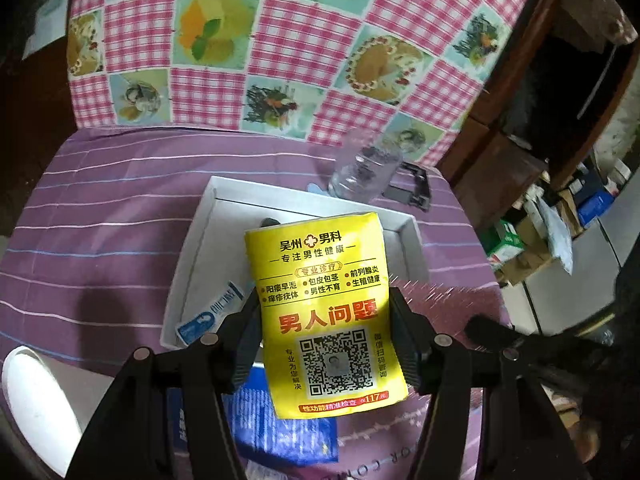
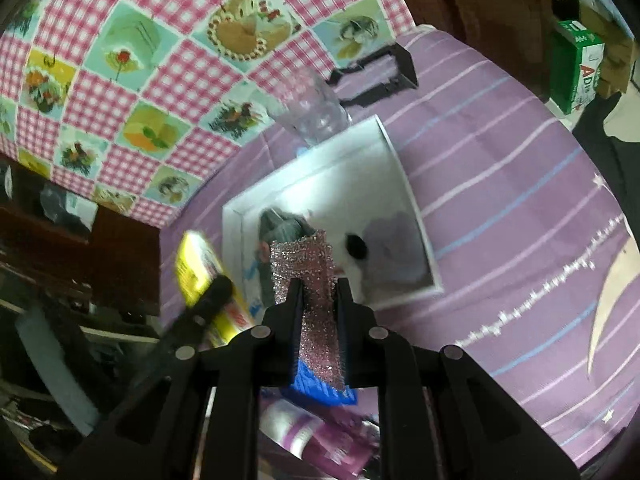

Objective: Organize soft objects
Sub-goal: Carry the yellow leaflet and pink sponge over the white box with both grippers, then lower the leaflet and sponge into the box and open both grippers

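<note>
Left wrist view: left claw holds the yellow tissue pack above the white cardboard box; lower it in gently. Right claw pinches the sparkly pink sponge above the box too.

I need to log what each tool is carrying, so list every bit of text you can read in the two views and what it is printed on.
Yellow tissue pack in the left tool:
"吴州男科"
"专注男性健康"
"专业诊疗"
"男人问题"
"117元"
Small print beside its QR code: too small to read.
Green carton: "AD", rest blurred.
Purple striped cloth, lower edge: stitched letters, cut off, unreadable.
Blue-and-white tube: blurred.
Blue packet: blurred.
Glittery pink sponge in the right tool: no text.
</note>
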A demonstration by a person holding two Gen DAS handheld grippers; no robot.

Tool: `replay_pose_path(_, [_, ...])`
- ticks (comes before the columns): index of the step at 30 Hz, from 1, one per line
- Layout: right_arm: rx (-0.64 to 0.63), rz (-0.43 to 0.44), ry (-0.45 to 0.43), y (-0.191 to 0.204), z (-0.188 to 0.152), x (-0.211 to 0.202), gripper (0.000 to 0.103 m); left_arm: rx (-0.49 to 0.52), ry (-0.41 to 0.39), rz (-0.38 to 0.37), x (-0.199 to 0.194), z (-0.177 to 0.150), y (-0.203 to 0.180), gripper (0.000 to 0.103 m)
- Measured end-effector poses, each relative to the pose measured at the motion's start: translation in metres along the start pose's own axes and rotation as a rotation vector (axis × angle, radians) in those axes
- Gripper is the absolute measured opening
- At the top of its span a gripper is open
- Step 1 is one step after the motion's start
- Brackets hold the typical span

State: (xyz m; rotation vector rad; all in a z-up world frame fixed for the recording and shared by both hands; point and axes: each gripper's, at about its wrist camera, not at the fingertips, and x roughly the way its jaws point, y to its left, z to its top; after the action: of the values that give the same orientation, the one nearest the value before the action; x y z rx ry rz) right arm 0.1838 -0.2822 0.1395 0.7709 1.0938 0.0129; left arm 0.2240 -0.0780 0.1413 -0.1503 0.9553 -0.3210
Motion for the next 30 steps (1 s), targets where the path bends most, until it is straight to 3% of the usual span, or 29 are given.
replay_pose_path(7, [0.055,-0.005,-0.093,0.000,0.015,-0.003,0.017,-0.056,-0.049,-0.061,0.005,0.003,0.016,0.058])
replay_pose_path(9, [0.065,-0.007,-0.136,-0.004,0.016,-0.003,0.017,-0.058,-0.080,-0.026,0.005,0.004,0.020,0.058])
replay_pose_path(11, [0.080,0.046,-0.165,-0.012,0.017,-0.001,0.017,-0.064,-0.101,0.000,0.006,0.004,0.024,0.059])
replay_pose_path(16, [0.180,0.159,-0.115,-0.035,0.025,0.019,0.017,-0.089,-0.117,0.054,0.016,0.004,0.035,0.059])
replay_pose_path(19, [0.225,0.192,-0.107,-0.044,0.026,0.028,0.017,-0.091,-0.128,0.155,0.021,0.003,0.041,0.059])
replay_pose_path(25, [0.247,0.183,-0.102,-0.050,0.027,0.032,0.017,-0.114,-0.019,0.263,0.044,0.002,0.058,0.059])
replay_pose_path(30, [0.228,0.148,-0.106,-0.048,0.027,0.031,0.017,-0.064,0.019,0.341,0.057,0.000,0.049,0.059])
